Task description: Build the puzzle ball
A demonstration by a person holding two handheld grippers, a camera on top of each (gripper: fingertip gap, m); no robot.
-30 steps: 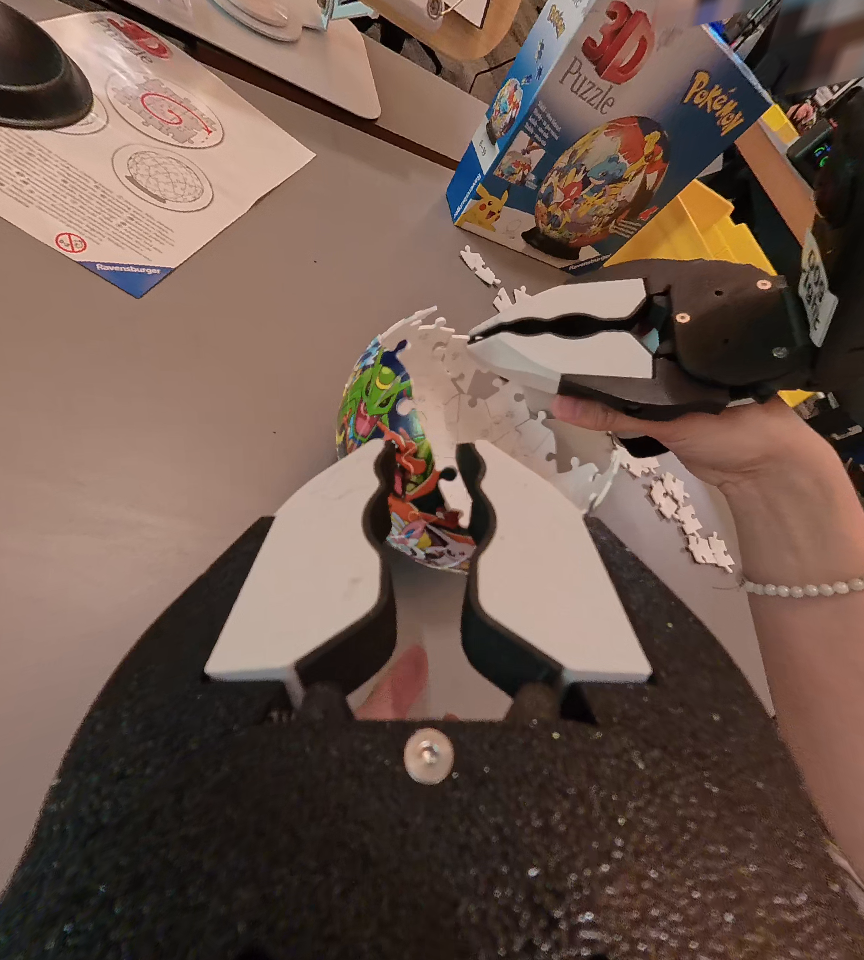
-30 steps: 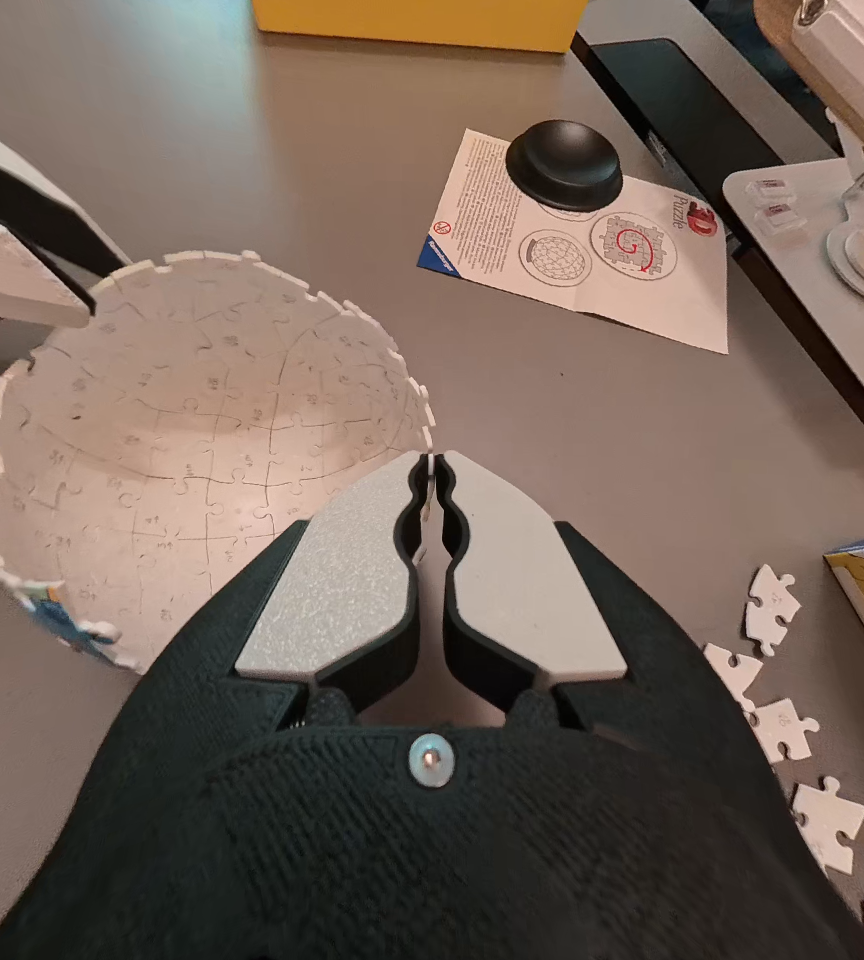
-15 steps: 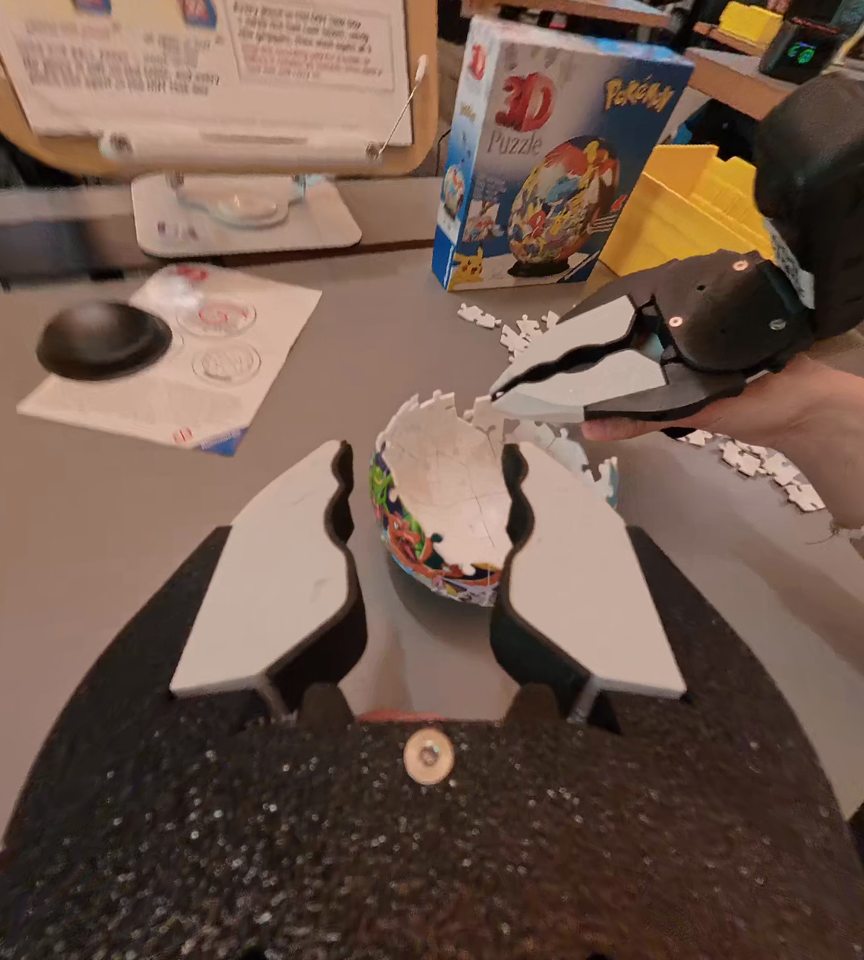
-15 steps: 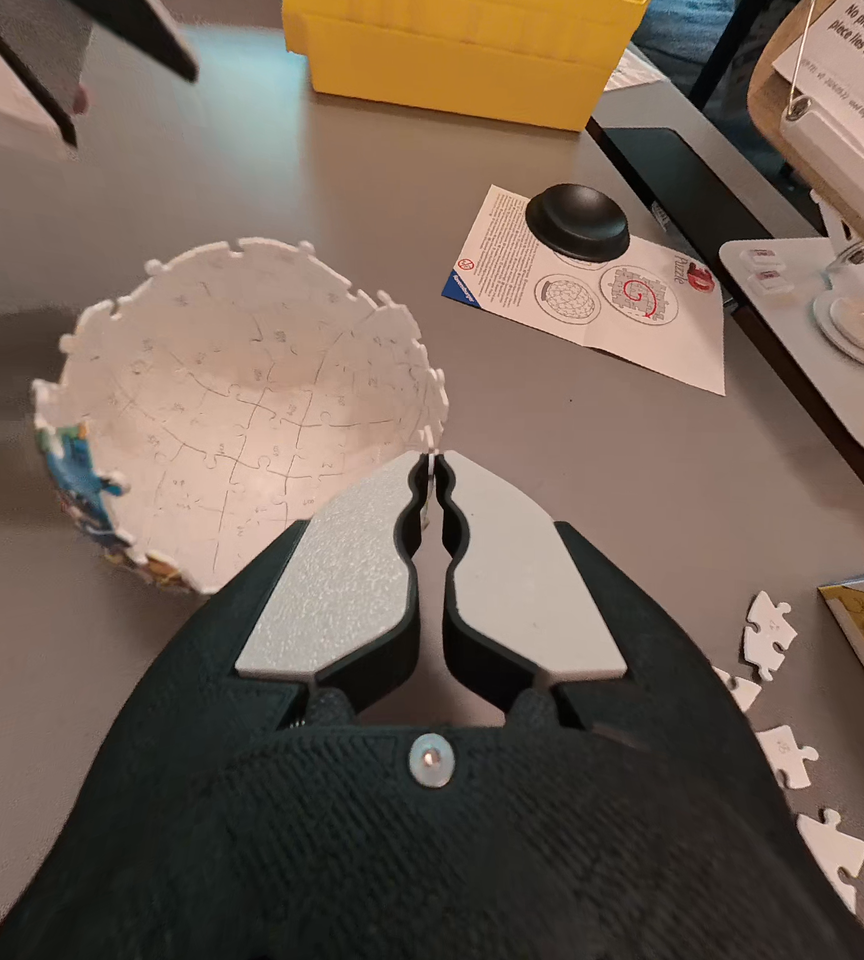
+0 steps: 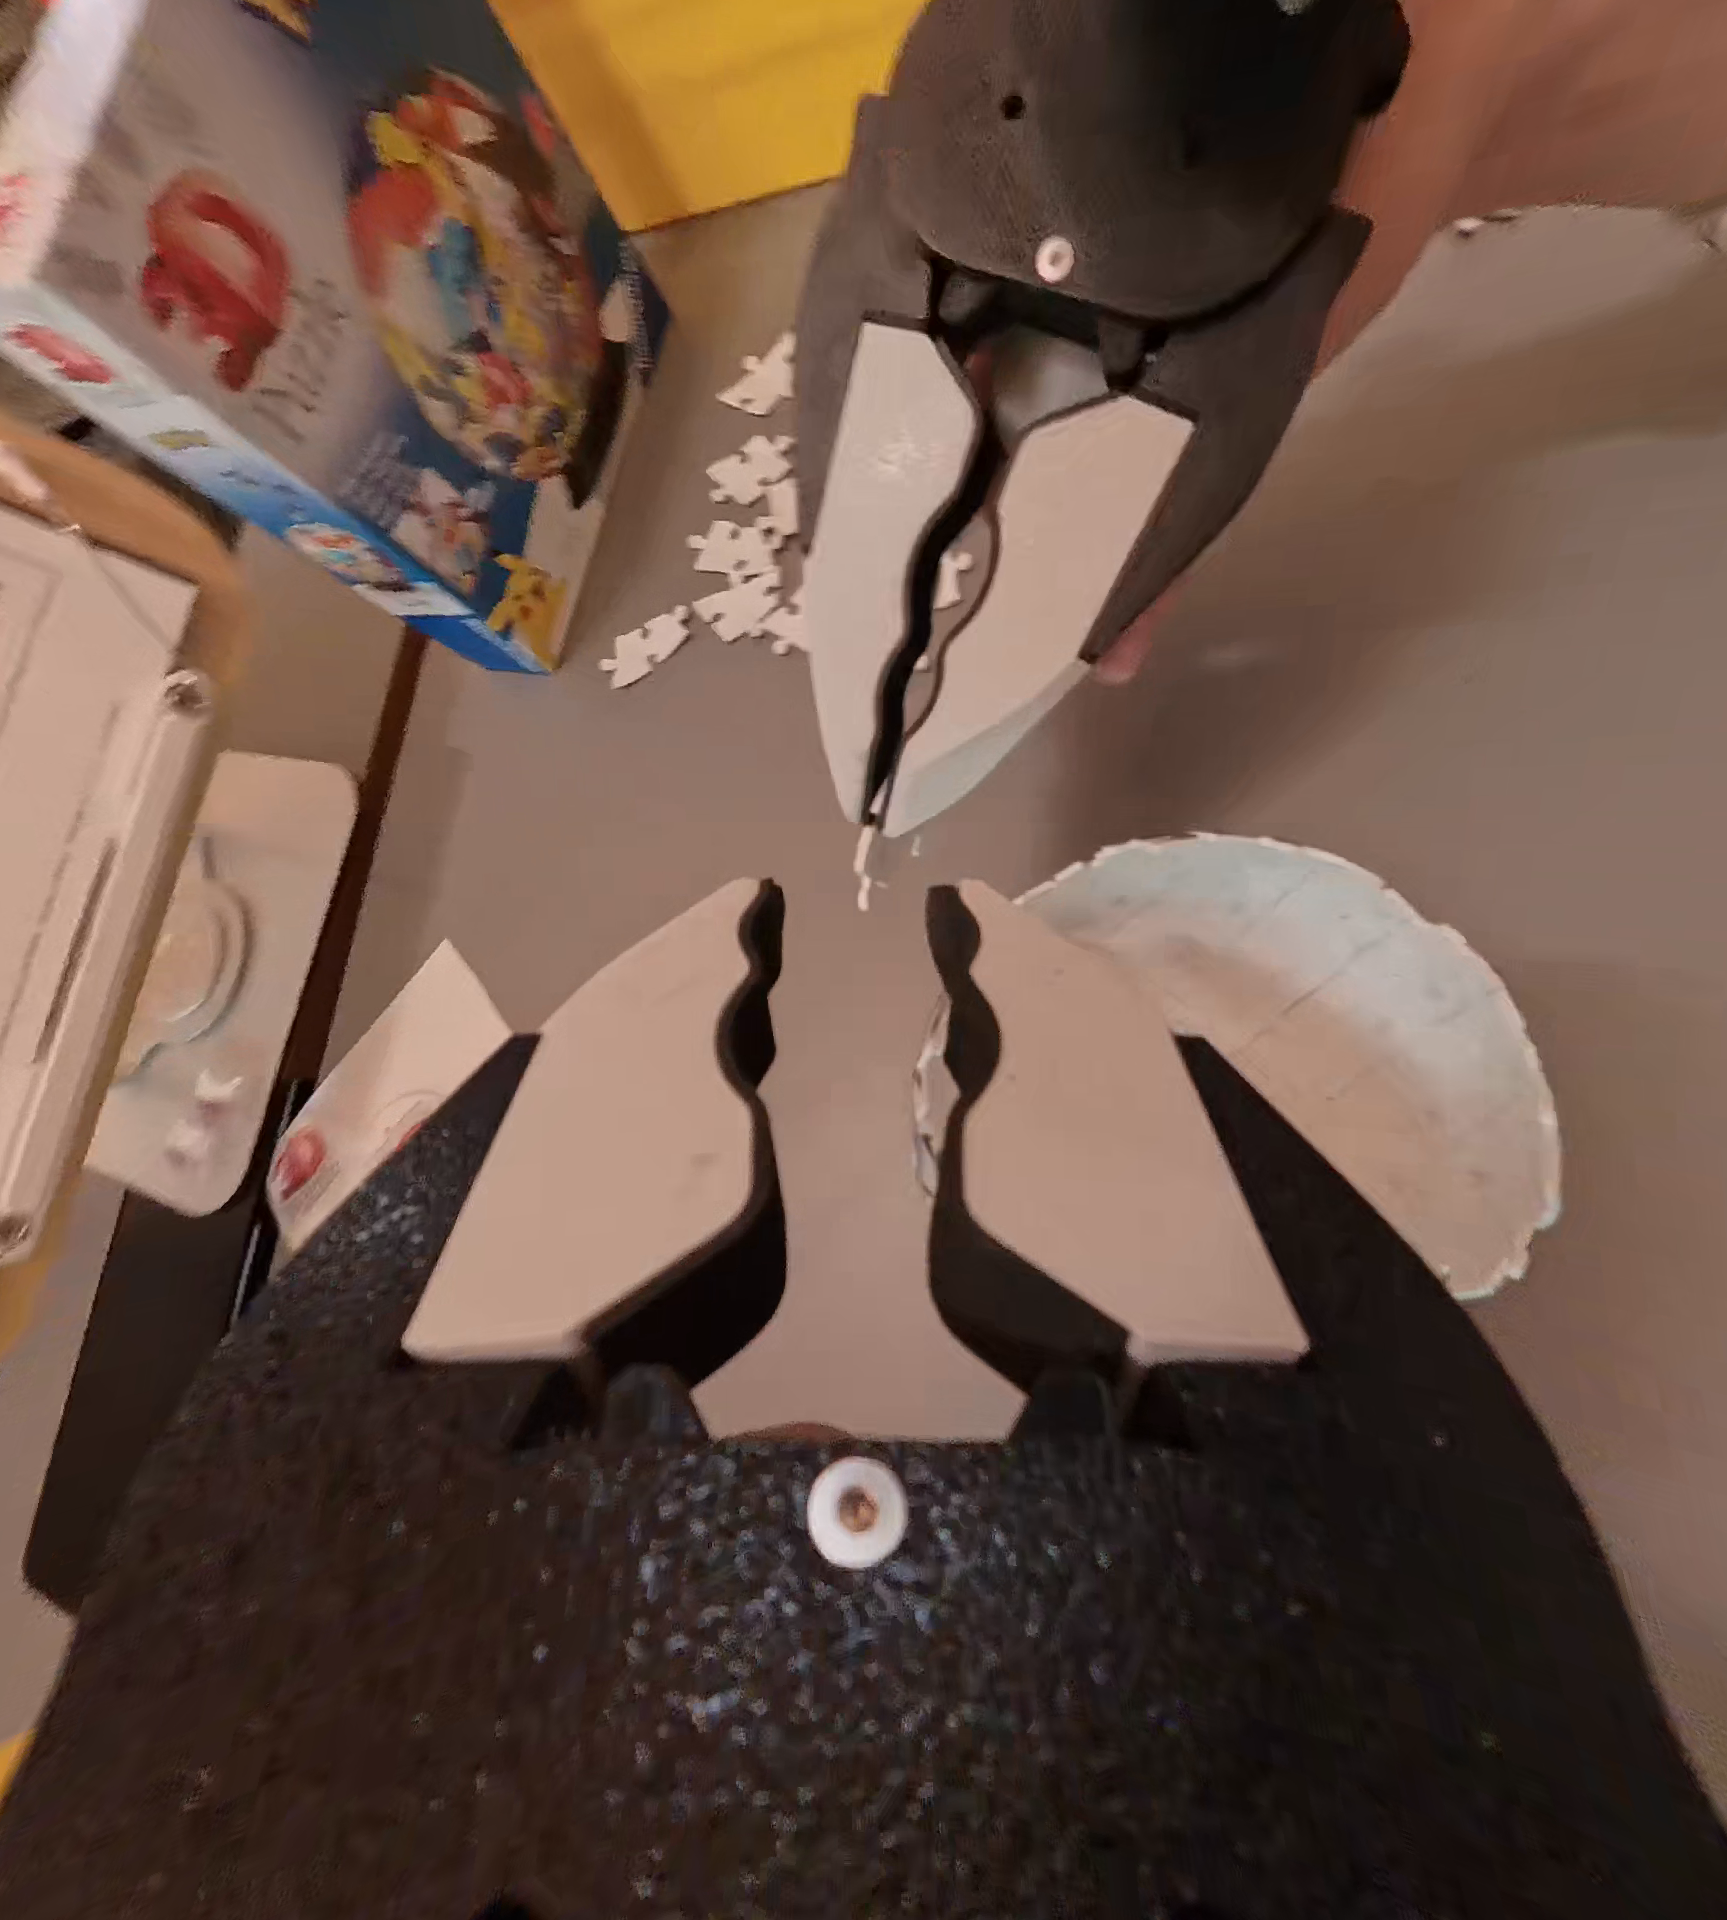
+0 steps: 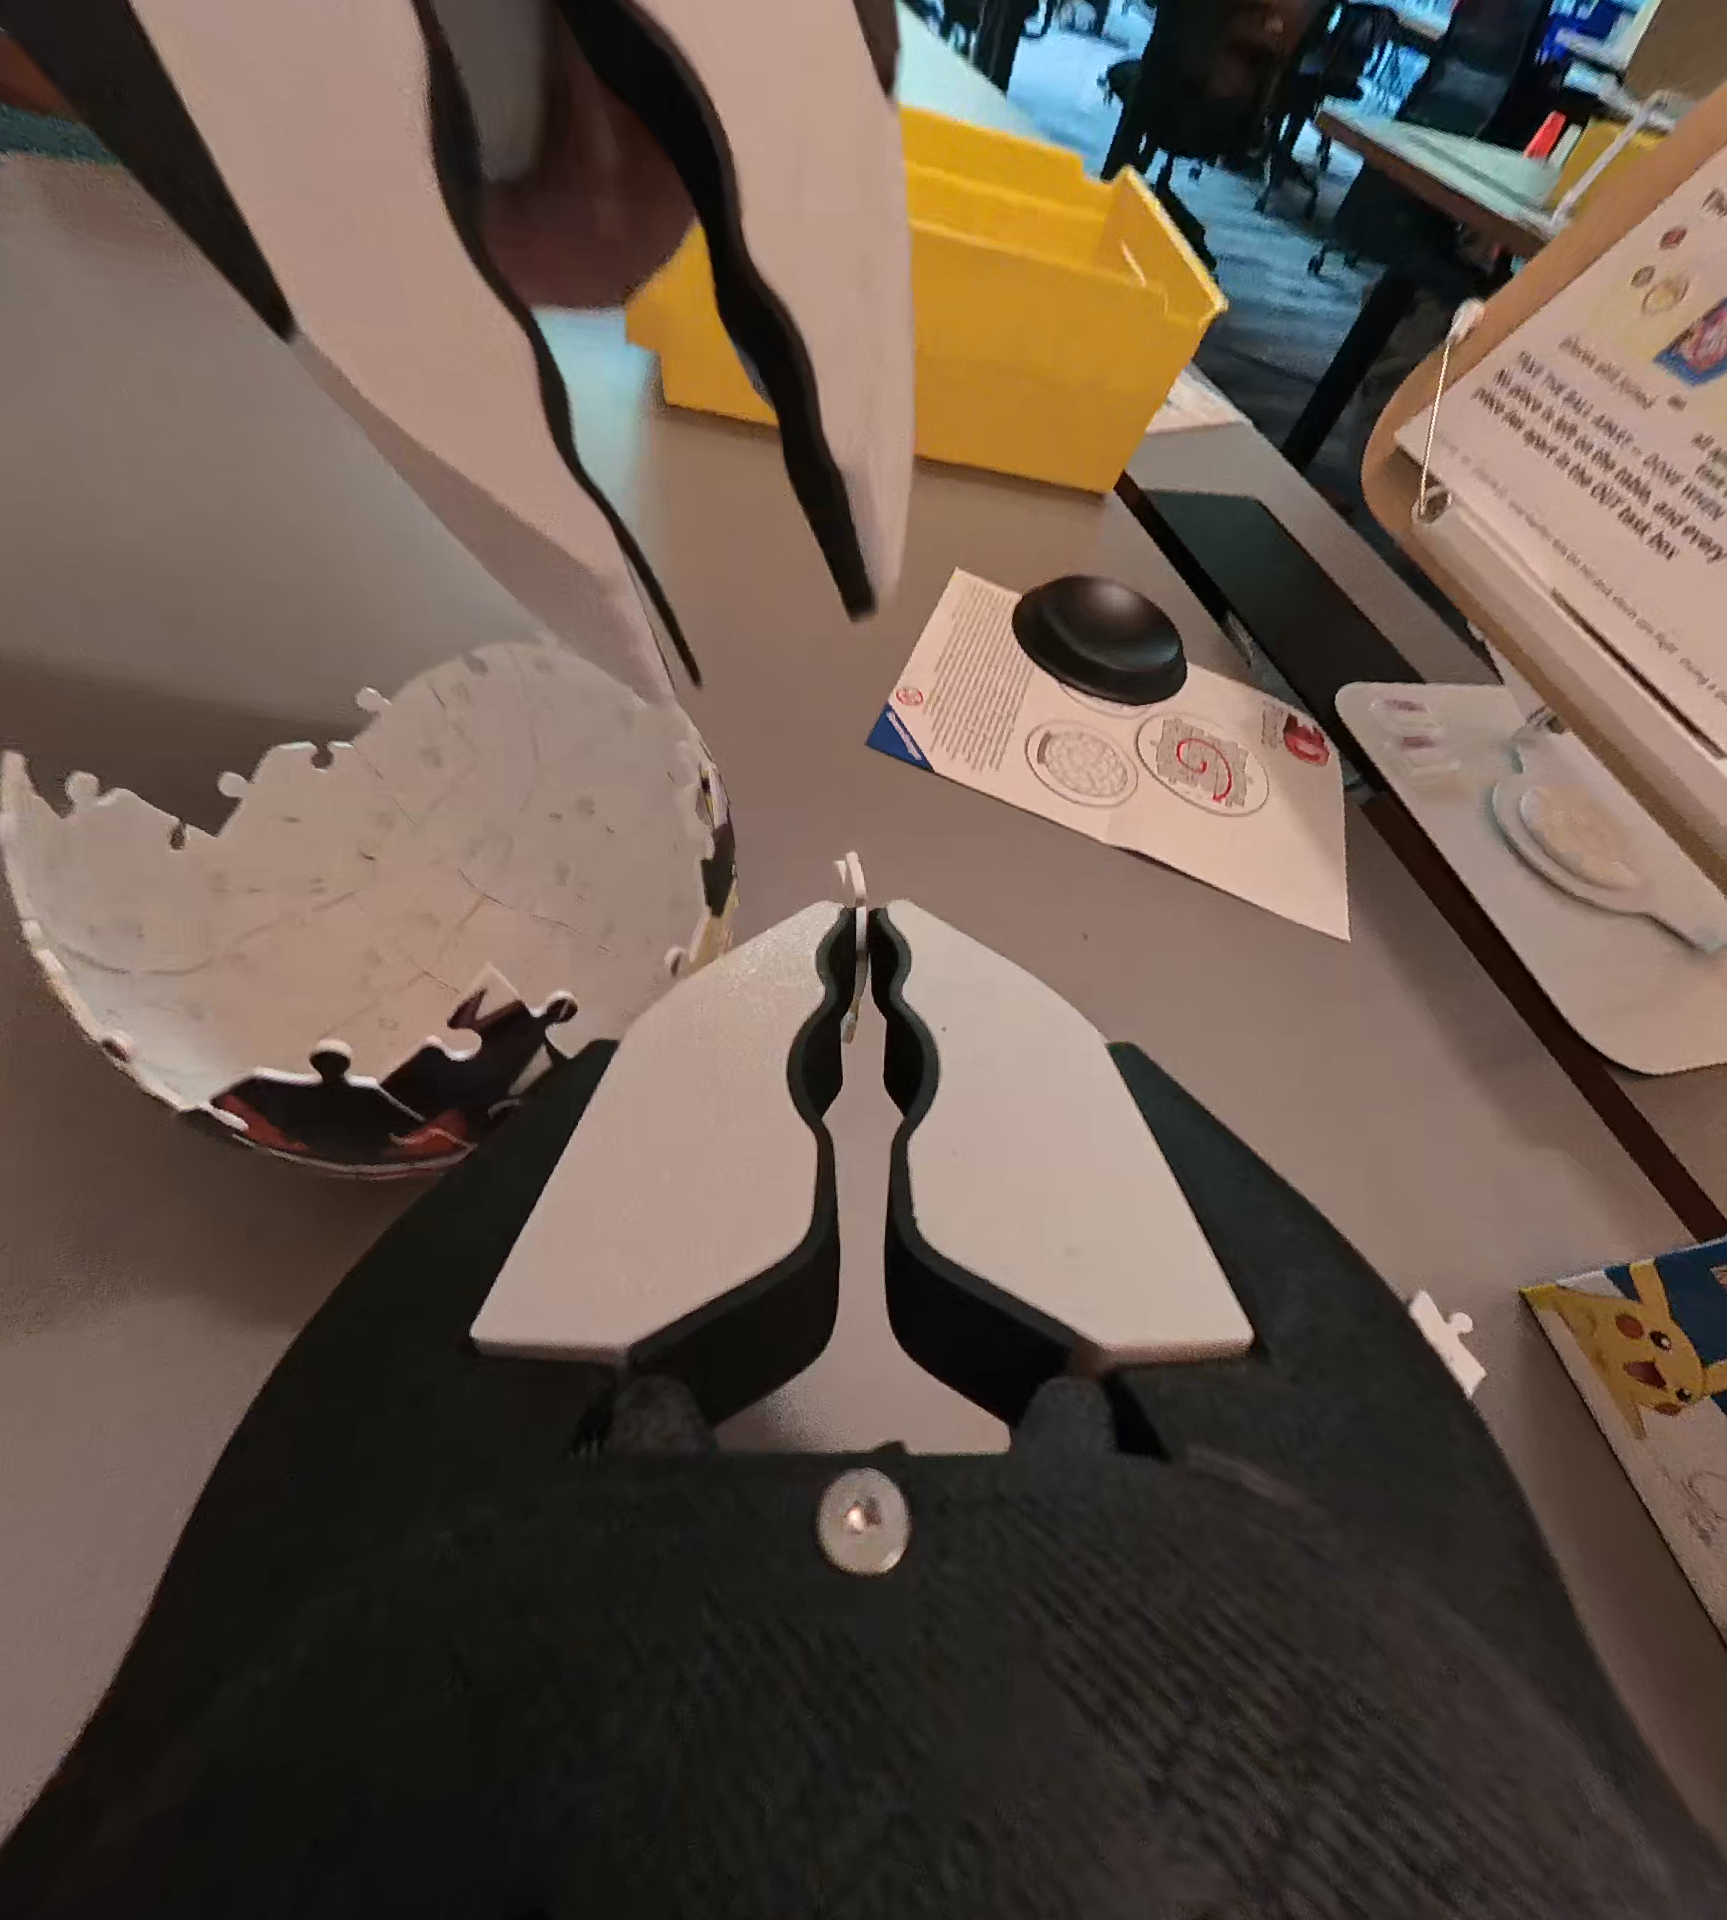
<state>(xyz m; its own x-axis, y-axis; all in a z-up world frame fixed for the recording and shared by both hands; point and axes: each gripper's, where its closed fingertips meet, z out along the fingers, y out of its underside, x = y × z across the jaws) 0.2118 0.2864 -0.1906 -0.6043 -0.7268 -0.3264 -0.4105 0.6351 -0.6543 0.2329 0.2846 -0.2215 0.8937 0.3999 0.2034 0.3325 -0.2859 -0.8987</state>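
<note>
The half-built puzzle ball point(image 6: 371, 883) is a white-inside shell with a jagged rim, lying on the grey table; it also shows at the right of the left wrist view point(image 5: 1306, 1039). My right gripper point(image 6: 859, 914) is shut on a small white puzzle piece point(image 6: 851, 883), just right of the shell's rim. In the left wrist view it point(image 5: 880, 821) points toward me with the piece point(image 5: 867, 868) at its tip. My left gripper point(image 5: 854, 904) is open and empty, tip to tip with the right one. From the right wrist view it point(image 6: 771, 639) hangs above the shell.
Loose white pieces point(image 5: 745, 561) lie beside the puzzle box point(image 5: 371, 312). A black stand point(image 6: 1098, 644) sits on the instruction sheet point(image 6: 1202, 810). A yellow bin point(image 6: 994, 343) is at the back. A clipboard on a stand point(image 6: 1617, 416) is at the table's right edge. The tips of one gripper are about 5 cm away from the tips of the other.
My left gripper let go of the shell's rim, opened, and swung up to face the right gripper. The shell now lies on the table. The right gripper kept its piece and drew back.
</note>
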